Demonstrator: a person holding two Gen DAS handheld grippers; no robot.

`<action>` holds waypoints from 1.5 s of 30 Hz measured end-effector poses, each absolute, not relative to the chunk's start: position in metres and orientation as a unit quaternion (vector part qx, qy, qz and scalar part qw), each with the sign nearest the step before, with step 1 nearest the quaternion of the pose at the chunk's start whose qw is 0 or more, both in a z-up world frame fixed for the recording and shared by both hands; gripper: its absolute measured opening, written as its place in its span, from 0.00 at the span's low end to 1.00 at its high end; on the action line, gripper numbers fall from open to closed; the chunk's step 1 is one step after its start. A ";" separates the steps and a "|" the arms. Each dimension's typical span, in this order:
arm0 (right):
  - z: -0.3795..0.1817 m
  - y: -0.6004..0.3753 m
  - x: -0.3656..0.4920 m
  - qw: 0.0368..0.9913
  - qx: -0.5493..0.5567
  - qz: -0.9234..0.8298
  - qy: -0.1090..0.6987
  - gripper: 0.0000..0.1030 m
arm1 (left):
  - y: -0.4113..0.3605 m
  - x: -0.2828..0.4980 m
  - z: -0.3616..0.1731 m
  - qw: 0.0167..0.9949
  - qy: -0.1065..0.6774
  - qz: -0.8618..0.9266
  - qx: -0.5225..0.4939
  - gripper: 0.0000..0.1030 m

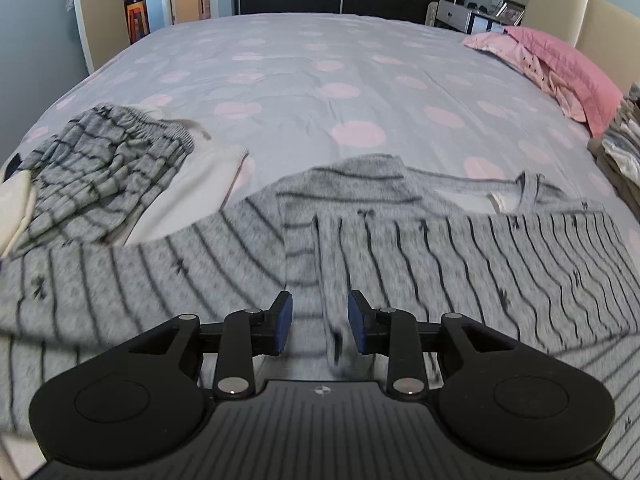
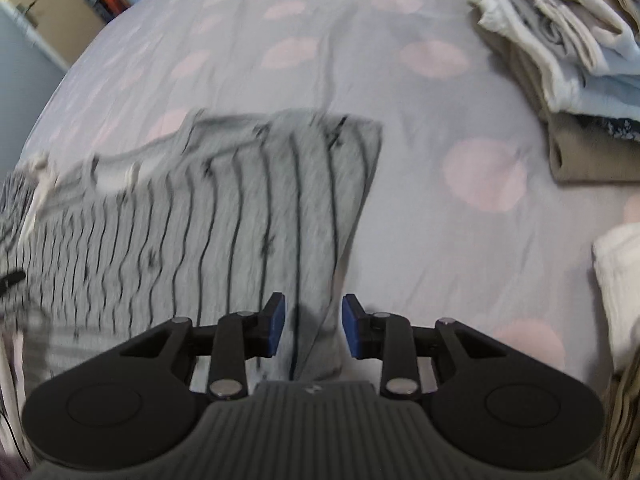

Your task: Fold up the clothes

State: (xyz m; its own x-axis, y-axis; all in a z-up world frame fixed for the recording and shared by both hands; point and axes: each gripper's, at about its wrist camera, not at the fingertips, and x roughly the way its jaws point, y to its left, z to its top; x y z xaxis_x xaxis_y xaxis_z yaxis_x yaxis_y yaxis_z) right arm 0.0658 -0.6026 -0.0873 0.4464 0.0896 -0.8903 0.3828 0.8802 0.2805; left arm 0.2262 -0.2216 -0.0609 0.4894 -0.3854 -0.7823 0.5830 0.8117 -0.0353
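A grey striped long-sleeved top (image 1: 500, 264) lies spread on the bed, a sleeve folded across its middle. It also shows in the right wrist view (image 2: 240, 216). My left gripper (image 1: 320, 326) is open, low over the top, with a fold of the fabric between its blue pads (image 1: 285, 320). My right gripper (image 2: 314, 330) is open over the top's right edge, with a corner of the cloth between its pads (image 2: 277, 326). Neither grips the cloth.
Grey striped trousers (image 1: 108, 168) lie on a white garment (image 1: 200, 196) at the left. Pink pillows (image 1: 560, 68) sit at the headboard. A stack of folded clothes (image 2: 560, 48) and a white folded item (image 2: 620, 288) lie to the right. The polka-dot sheet (image 1: 304, 76) stretches beyond.
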 end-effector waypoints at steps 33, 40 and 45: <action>-0.068 -0.566 0.009 0.842 0.105 -0.078 0.523 0.39 | -0.213 0.180 -0.088 0.821 0.471 -0.271 0.175 0.38; -0.086 -0.539 0.016 0.851 0.013 -0.065 0.521 0.39 | -0.216 0.180 -0.094 0.818 0.474 -0.268 0.183 0.38; -0.106 -0.505 0.030 0.837 -0.106 -0.067 0.532 0.37 | -0.218 0.182 -0.094 0.819 0.477 -0.266 0.178 0.38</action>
State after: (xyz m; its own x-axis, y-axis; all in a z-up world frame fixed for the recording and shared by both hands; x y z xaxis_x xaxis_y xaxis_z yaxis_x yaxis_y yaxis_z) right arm 0.0298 -0.5050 -0.1057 0.4248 -0.2241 -0.8771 -0.0013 0.9687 -0.2482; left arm 0.1818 -0.2177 -0.0940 0.4039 -0.2664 -0.8751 0.6055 0.7950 0.0375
